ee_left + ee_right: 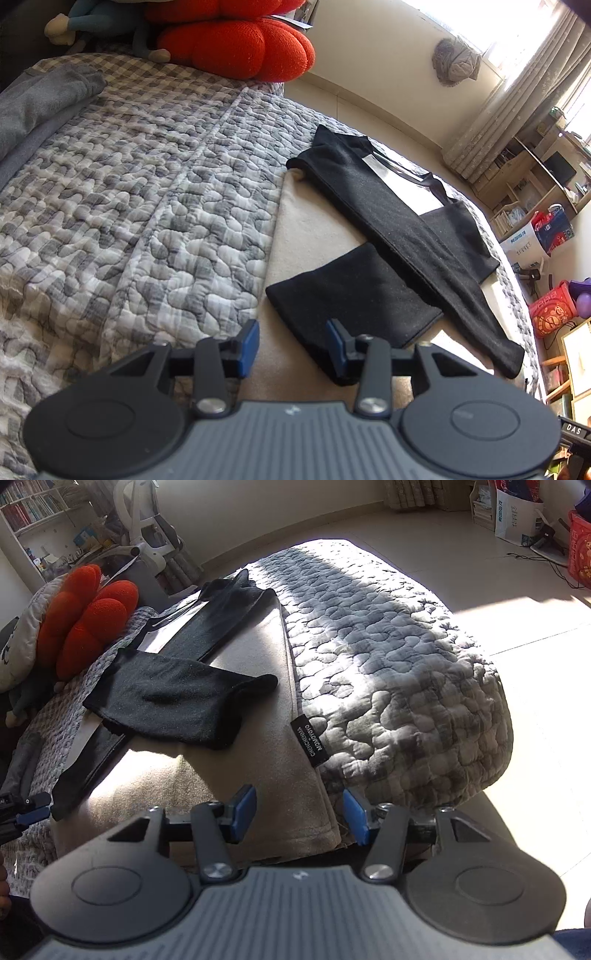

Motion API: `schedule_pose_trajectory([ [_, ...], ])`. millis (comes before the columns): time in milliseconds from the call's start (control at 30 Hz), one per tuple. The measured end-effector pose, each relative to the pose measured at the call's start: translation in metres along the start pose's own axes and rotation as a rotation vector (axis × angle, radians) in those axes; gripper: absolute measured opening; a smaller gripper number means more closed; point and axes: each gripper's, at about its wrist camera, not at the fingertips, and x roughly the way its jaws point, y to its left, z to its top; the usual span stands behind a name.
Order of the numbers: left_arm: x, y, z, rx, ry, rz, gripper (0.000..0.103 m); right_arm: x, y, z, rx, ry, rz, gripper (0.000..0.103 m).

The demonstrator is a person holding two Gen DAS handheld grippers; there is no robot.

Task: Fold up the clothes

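Looking down my left gripper (291,341) at lower centre of the left wrist view; blue pads apart, jaws wide, nothing between them; right-hand pad sits over the near corner of a folded-over sleeve (354,295) of the black garment (391,206); I cannot tell if it touches the cloth. Garment lies across centre to right of frame on a beige blanket (306,210); long black panel running diagonally from upper centre to lower right, white rectangle showing near its upper part. Grey-white quilt (129,184) fills the left half; red cushion (240,44) upper centre; grey towel-like cloth (44,96) upper left; curtain (517,92) and cluttered shelves at right edge.

My right gripper (299,816) at lower centre of the right wrist view; pads well apart, wide, empty, above the near edge of the beige blanket (258,757). Black garment (177,698) sits left of centre, one sleeve folded across toward centre, rest running up toward upper left. Quilt (388,657) bunched at centre right, sunlit, with a black label (309,738) at its edge. Red cushion (88,620) at left; tip of the left gripper (26,812) at left edge; tiled floor (517,627) at right.
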Motion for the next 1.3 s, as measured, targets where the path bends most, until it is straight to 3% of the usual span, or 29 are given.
schedule_pose_trajectory([
  [33,0.003,-0.003,-0.001,0.014,0.008,-0.003,0.028,0.000,0.001,-0.002,-0.007,0.002,0.003,0.005],
  [67,0.003,-0.004,-0.001,0.018,0.009,-0.012,0.005,0.000,0.001,-0.003,-0.014,0.004,0.005,0.000],
  [200,0.000,-0.004,0.000,0.010,-0.001,-0.053,0.001,-0.003,0.003,-0.009,-0.039,-0.001,0.028,0.000],
  [267,-0.010,0.001,0.002,-0.013,-0.033,-0.103,0.001,-0.019,0.003,-0.006,-0.027,-0.061,0.088,0.000],
  [367,-0.011,0.004,0.002,-0.025,-0.020,-0.092,0.001,-0.013,-0.006,-0.007,0.017,-0.036,0.007,0.001],
  [433,-0.004,0.005,0.000,-0.032,0.013,-0.035,0.001,-0.002,-0.015,-0.007,0.063,0.000,-0.061,0.014],
  [500,-0.003,0.008,-0.001,-0.049,0.024,-0.036,0.004,0.001,-0.021,-0.007,0.095,0.023,-0.022,0.015],
  [567,-0.004,0.010,-0.001,-0.062,0.026,-0.040,0.013,0.003,-0.021,-0.009,0.090,0.033,-0.004,0.034],
  [600,-0.002,0.010,-0.002,-0.061,0.033,-0.035,0.014,0.004,-0.019,-0.010,0.079,0.036,-0.007,0.055],
  [633,0.000,0.009,-0.003,-0.059,0.041,-0.031,0.014,0.005,-0.017,-0.011,0.068,0.039,-0.010,0.060],
  [800,0.004,0.007,-0.006,-0.040,0.055,-0.015,0.015,0.011,-0.009,-0.018,0.014,0.052,-0.026,0.060],
  [900,0.002,0.007,-0.006,-0.038,0.047,-0.016,0.011,0.014,-0.004,-0.021,-0.019,0.060,-0.035,0.030],
  [1000,0.000,0.005,-0.007,-0.025,0.040,-0.041,0.002,0.018,0.001,-0.025,-0.052,0.068,-0.044,0.014],
  [1200,-0.008,0.007,-0.009,-0.051,0.016,-0.102,0.002,0.014,-0.001,-0.024,-0.027,0.058,-0.015,0.013],
  [1300,-0.005,0.007,-0.010,-0.055,0.033,-0.086,0.002,0.011,-0.002,-0.023,-0.009,0.050,0.003,0.013],
])
